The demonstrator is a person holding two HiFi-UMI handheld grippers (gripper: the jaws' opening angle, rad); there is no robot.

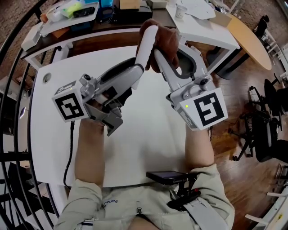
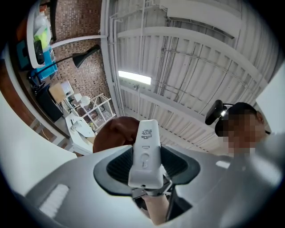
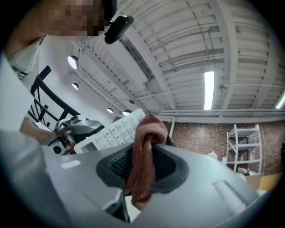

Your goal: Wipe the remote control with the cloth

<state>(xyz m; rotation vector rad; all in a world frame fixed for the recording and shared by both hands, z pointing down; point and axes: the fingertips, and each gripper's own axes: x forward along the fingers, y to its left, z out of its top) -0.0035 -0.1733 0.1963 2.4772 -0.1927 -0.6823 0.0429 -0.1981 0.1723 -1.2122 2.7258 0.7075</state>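
Note:
Both grippers are raised above the white table [image 1: 135, 148], pointing slightly upward. My left gripper [image 1: 138, 68] is shut on the lower end of a white remote control [image 1: 146, 45], which stands up from its jaws. In the left gripper view the remote's [image 2: 146, 153] back faces the camera. My right gripper [image 1: 174, 56] is shut on a brown cloth [image 1: 165, 38], bunched against the remote's upper end. In the right gripper view the cloth [image 3: 143, 164] hangs between the jaws, with the remote's button side [image 3: 113, 131] just behind it.
A black device on a clamp [image 1: 167, 177] sits at the table's near edge by the person's lap. A cluttered shelf [image 1: 67, 13] runs along the far side. A round wooden table [image 1: 249, 38] and black office chairs [image 1: 270, 130] stand to the right.

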